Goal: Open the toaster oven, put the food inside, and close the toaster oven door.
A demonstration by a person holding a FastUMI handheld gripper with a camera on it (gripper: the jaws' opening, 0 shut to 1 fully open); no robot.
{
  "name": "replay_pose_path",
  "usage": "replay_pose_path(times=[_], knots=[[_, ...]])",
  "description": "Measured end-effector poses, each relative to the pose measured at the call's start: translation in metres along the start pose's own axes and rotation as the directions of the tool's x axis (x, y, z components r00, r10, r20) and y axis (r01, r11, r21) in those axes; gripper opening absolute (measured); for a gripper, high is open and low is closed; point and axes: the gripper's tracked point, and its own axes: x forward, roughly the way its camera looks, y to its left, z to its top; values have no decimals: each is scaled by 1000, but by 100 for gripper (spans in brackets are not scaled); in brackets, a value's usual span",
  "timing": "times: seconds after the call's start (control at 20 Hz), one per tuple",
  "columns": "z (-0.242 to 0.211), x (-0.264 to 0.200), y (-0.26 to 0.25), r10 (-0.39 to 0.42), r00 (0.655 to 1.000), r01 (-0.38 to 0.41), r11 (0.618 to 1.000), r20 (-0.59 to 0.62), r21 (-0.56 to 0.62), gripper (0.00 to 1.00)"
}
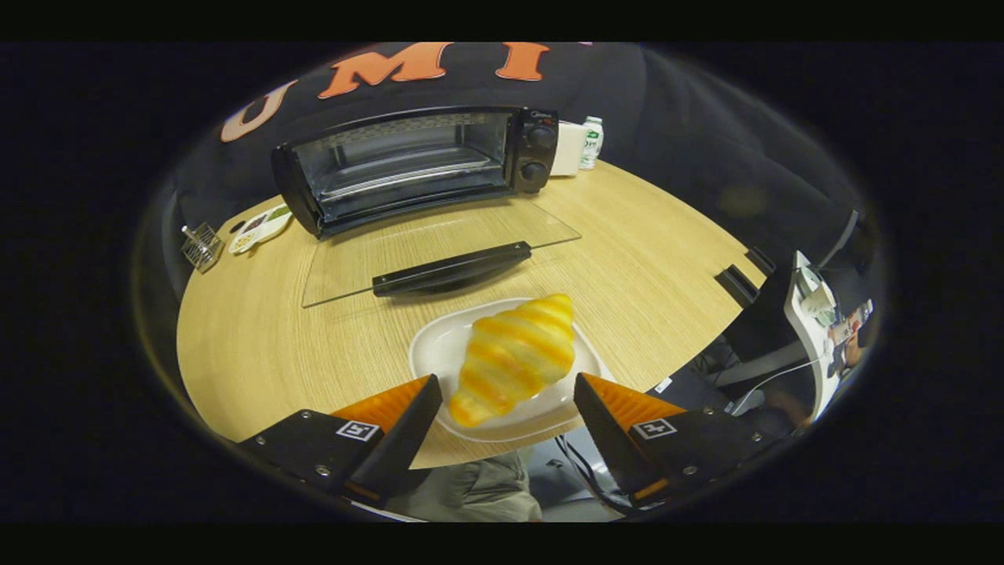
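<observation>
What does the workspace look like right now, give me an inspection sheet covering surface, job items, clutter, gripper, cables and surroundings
Surface: light wooden table with a rounded edge.
Job's things: toaster oven at the far side, its glass door folded down flat onto the table, inside looks empty; croissant lying on a white plate in front of the door.
Clutter: small wire rack and a flat packet left of the oven; white box and small bottle to its right.
Gripper: gripper open, fingers either side of the plate's near end, not touching the croissant.
Cables: dark cables below the table edge; white cable off to the right.
Surroundings: black cloth wall; equipment stand to the right.
</observation>
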Motion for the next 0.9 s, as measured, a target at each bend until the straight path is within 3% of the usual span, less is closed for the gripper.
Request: replay_pose_path(times=[0.15, 0.25, 0.6, 0.65, 0.9], knots=[[-11, 9, 10, 23, 998, -19, 998, -53, 58, 100], [-15, 13, 10, 13, 998, -8, 997, -63, 73, 93], [-19, 15, 12, 56, 996, -44, 987, -71, 157, 64], [-19, 14, 13, 71, 995, -59, 982, -67, 177, 54], [-12, 6, 4, 93, 995, -85, 961, -21, 264, 32]])
